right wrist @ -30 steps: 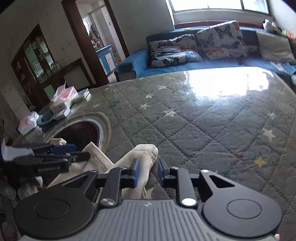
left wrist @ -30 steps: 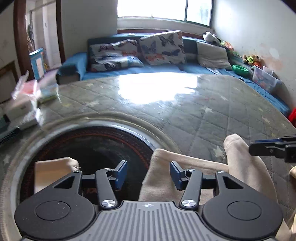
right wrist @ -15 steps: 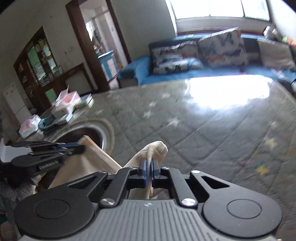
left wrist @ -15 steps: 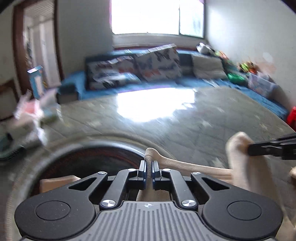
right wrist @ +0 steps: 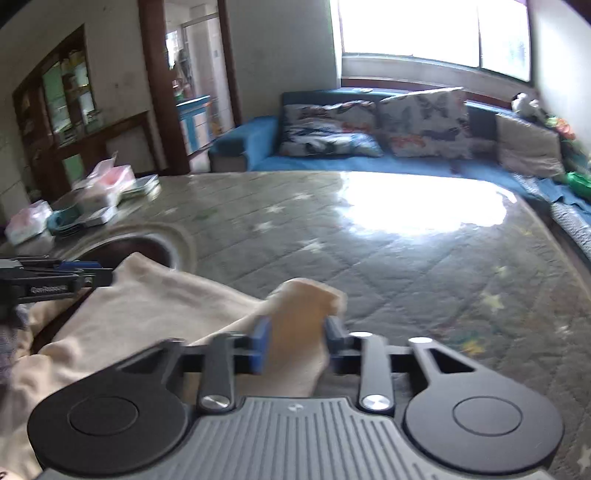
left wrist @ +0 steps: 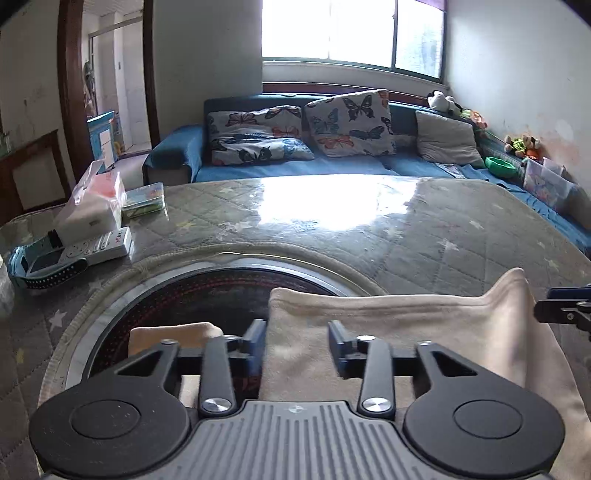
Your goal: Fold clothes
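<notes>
Tongs: two, open; one beige garment (left wrist: 388, 332).

Blue sofa (left wrist: 291, 170) under bright window (left wrist: 351, 33) (butterfly cushions (left wrist: 347, 123)); dark wooden doorframe (left wrist: 72, 85) left; quilted grey table cover (left wrist: 443, 236).

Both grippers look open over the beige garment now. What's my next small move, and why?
Probably draw both back. The left gripper and right gripper stand open, and the beige garment lies on the table, so this fold looks released.

Daylight from the blown-out window (left wrist: 351, 33) glares off the table (left wrist: 443, 236); right view motion-blurred, fisheye edges bent.
</notes>
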Demonstrator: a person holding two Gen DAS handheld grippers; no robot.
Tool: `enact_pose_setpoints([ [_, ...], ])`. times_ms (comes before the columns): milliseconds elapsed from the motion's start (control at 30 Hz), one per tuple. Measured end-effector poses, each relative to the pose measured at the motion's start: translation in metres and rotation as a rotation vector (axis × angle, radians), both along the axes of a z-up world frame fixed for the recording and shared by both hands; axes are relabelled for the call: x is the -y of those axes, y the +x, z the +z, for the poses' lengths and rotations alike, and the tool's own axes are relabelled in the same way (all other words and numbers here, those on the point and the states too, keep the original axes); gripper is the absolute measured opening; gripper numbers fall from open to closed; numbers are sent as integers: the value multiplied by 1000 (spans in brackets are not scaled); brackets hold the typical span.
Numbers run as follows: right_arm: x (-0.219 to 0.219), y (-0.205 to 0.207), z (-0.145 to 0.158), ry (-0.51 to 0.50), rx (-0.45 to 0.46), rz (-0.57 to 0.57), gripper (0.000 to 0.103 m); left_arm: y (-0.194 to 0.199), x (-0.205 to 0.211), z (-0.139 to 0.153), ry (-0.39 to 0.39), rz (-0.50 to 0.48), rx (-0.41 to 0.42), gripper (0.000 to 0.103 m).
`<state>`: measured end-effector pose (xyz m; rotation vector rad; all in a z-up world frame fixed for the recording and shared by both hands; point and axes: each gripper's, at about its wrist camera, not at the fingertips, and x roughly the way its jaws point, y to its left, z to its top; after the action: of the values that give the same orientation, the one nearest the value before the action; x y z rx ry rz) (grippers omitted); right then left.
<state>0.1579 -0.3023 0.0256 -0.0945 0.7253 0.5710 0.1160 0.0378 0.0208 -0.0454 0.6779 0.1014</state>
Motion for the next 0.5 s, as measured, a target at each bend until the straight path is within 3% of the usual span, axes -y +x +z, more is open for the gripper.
enact_pose_setpoints([
  [133, -7, -6, -9, -72, 15, -7, 40, -5, 10, -2, 11, -31, -3, 47],
  [300, -9, -28, -19, -173, 33, 42, 53, -12, 20, -8, 32, -67, -13, 49],
  [500, 1, -58, -18, -256, 55, 71, 53, -20, 22, -20, 58, -51, -42, 49],
])
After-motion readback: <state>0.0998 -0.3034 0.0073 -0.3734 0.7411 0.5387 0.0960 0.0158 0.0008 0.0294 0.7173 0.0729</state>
